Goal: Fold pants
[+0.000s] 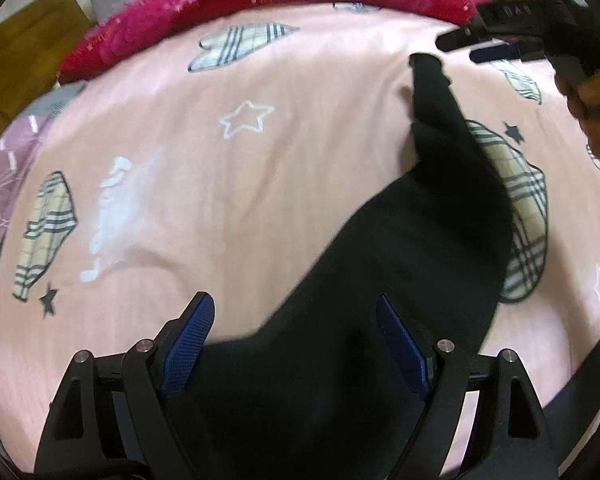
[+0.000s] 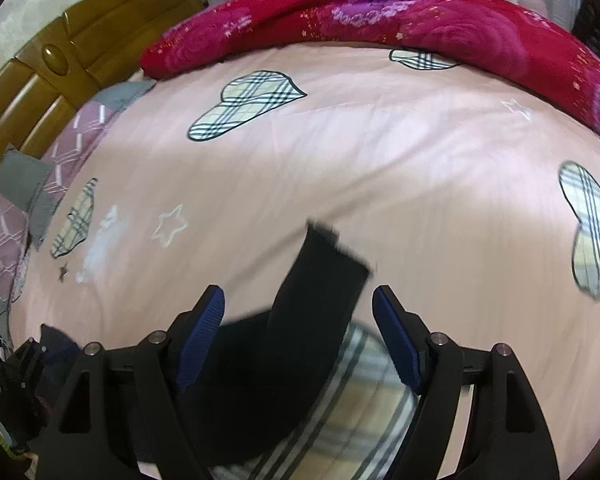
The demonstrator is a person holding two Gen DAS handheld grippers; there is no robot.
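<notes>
The black pants (image 1: 400, 280) lie spread on the pink bed sheet (image 1: 260, 160) (printed with plaid hearts and stars), one narrow leg reaching toward the red floral blanket (image 1: 260, 4) along the far edge. The left tongs (image 1: 296, 320) hang over the wide part of the garment with their blue pads spread apart and gripping nothing. The right tongs (image 2: 298, 312) stand equally wide over the leg's end (image 2: 332, 256), pads clear of the cloth, and a wooden headboard (image 2: 80, 48) shows at the upper left.
</notes>
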